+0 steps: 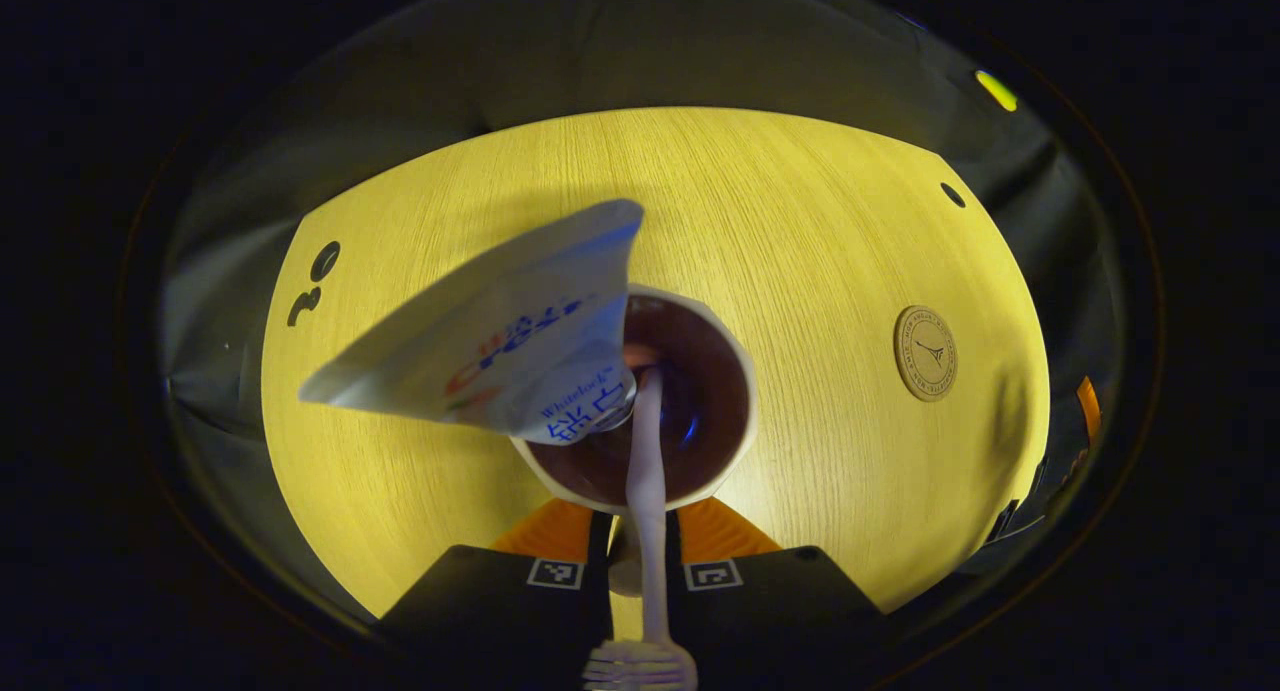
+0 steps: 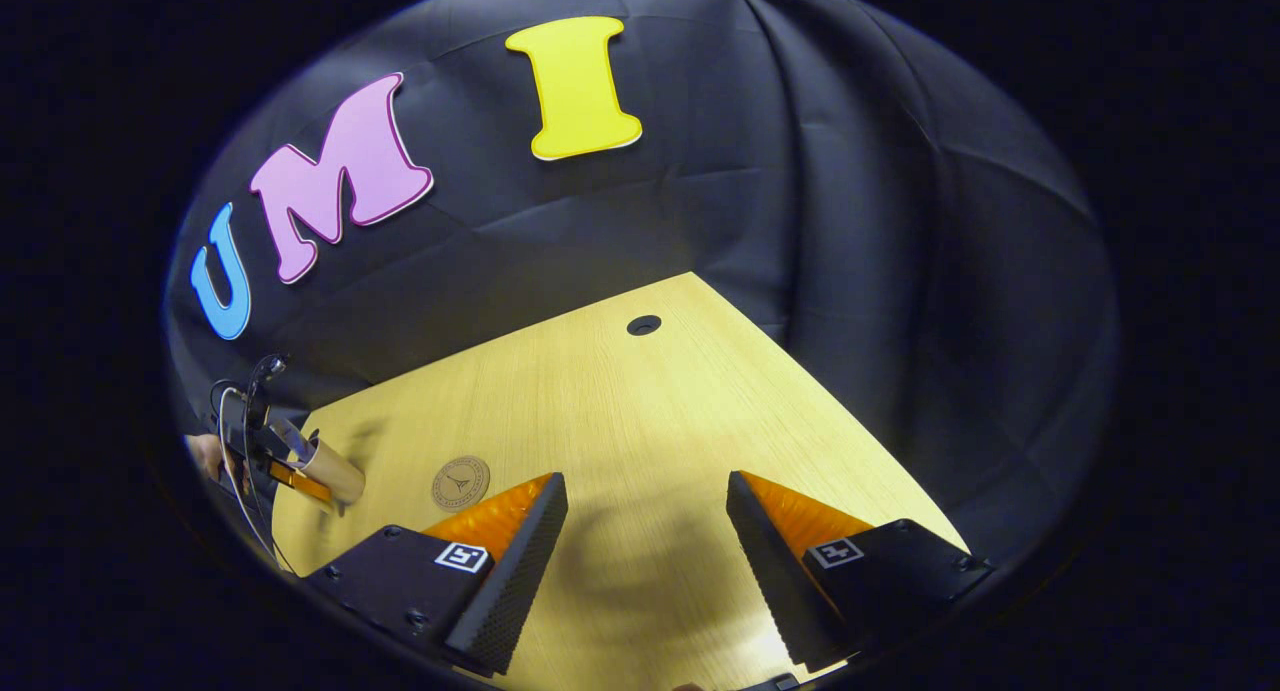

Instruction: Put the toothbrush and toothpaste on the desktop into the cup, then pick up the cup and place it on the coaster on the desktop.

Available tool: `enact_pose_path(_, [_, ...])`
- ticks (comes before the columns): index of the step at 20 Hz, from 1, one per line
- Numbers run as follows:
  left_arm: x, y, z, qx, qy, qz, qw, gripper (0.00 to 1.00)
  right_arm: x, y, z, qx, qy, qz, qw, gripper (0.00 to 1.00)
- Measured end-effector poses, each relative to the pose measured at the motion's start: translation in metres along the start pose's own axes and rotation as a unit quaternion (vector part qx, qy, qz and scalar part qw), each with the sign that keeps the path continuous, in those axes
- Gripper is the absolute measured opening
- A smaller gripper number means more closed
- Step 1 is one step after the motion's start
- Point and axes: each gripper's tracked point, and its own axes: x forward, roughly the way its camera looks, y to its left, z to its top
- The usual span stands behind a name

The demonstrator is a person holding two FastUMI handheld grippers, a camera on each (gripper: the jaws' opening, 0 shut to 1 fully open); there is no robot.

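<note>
Left hand-held gripper (image 1: pixel 640 531) closed, pointing downward; right hand-held gripper (image 2: pixel 647 531) agape, level.

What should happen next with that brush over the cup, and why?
Probably open the left claw and let the toothbrush drop: its far end is already inside the cup, beside the toothpaste. Then the cup can go to the coaster.

Left gripper view looks steeply down, close; right faces across, sharing the coaster (image 1: pixel 925 353).

toothbrush (image 1: pixel 646 471) bristles cut off, toothpaste (image 1: pixel 500 341) blurred
</note>
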Motion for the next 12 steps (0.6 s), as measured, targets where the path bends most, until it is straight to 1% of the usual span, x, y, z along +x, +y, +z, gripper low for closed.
enact_pose_path(1, [0.000, -0.001, 0.000, -0.003, -0.001, -0.003, 1.000, 0.22, -0.001, -0.001, 0.001, 0.000, -0.002, 0.000, 1.000, 0.99])
enact_pose_path(3, [-0.001, -0.002, 0.002, -0.002, -0.005, -0.007, 1.000, 0.22, -0.002, -0.003, 0.001, -0.002, -0.004, -0.003, 1.000, 0.99])
enact_pose_path(7, [-0.010, -0.008, 0.010, 0.023, -0.018, -0.011, 1.000, 0.22, -0.008, -0.011, 0.002, -0.002, -0.008, -0.008, 1.000, 0.99])
enact_pose_path(9, [-0.014, -0.021, 0.013, 0.044, -0.020, -0.021, 0.999, 0.22, -0.010, -0.015, 0.004, 0.000, -0.011, -0.012, 1.000, 0.99])
enact_pose_path(12, [-0.024, -0.063, 0.018, 0.082, -0.024, -0.039, 0.996, 0.22, -0.018, -0.024, 0.007, 0.002, -0.020, -0.020, 1.000, 0.99])
